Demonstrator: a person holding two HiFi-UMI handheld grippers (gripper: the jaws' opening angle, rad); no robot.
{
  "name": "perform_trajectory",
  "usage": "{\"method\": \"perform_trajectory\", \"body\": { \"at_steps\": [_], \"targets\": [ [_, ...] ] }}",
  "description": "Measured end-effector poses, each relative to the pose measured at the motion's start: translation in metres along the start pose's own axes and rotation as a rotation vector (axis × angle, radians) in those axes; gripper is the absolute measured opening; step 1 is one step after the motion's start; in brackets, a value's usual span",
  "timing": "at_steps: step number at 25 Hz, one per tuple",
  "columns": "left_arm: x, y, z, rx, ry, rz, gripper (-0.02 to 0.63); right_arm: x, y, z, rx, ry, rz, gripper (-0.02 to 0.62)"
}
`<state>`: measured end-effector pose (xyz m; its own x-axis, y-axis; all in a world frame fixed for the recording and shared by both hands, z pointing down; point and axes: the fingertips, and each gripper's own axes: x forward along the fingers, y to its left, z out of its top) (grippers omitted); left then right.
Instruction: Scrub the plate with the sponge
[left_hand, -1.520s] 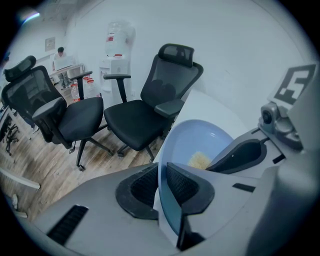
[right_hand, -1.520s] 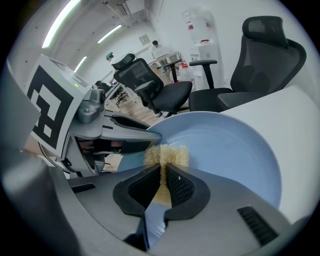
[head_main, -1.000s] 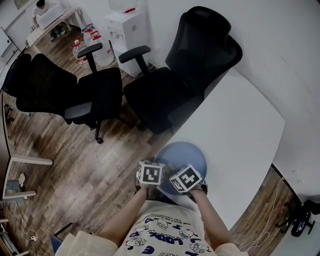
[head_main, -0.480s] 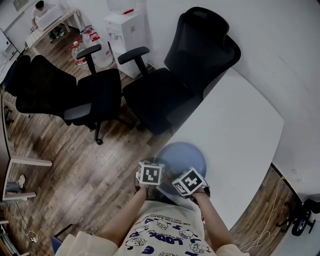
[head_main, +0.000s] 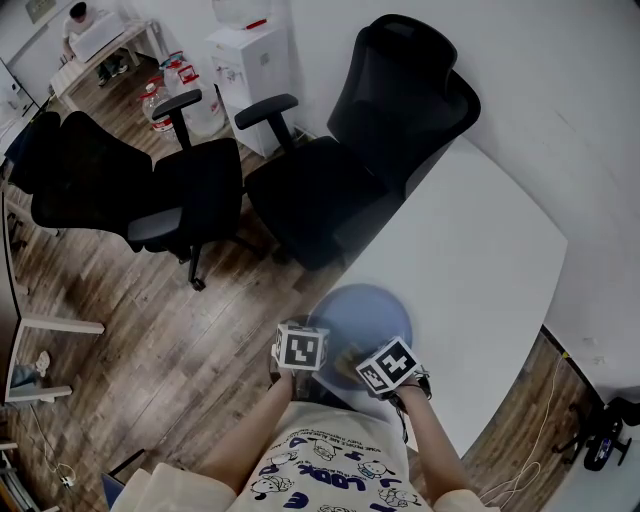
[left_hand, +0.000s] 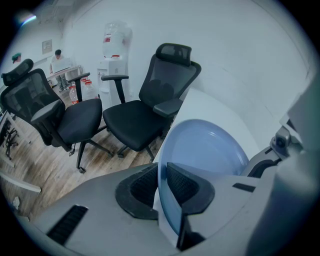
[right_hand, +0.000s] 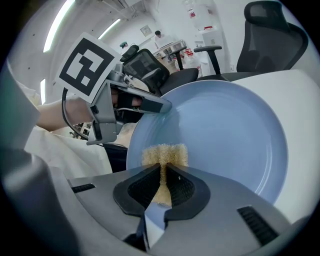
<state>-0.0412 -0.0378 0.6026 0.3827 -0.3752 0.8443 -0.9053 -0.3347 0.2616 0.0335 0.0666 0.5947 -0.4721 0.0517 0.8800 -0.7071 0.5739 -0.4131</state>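
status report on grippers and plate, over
Left gripper shut on rim of round pale blue plate. Right gripper shut on yellow fibrous sponge, sponge against plate's face near its edge. Nothing seen in the way.

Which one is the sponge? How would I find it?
Find the white table beside the black office chairs, then the round blue plate at its near edge. The sponge is the small pad pinched in the right gripper at the plate's rim, the only yellowish, fuzzy thing there.

Round pale-blue plate (right_hand: 225, 135), tan sponge (right_hand: 164, 154) against its near rim
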Motion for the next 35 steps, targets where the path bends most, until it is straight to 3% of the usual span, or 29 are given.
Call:
{"method": "perform_trajectory", "body": {
  "at_steps": [20,35],
  "targets": [
    [0.000,0.000,-0.002,0.004,-0.001,-0.001,0.051,-0.020,-0.026,-0.022,0.077,-0.003,-0.041,0.046],
    [0.002,0.002,-0.002,0.008,-0.007,0.012,0.052,-0.039,-0.061,-0.023,0.177,-0.064,-0.153,0.046]
  ]
}}
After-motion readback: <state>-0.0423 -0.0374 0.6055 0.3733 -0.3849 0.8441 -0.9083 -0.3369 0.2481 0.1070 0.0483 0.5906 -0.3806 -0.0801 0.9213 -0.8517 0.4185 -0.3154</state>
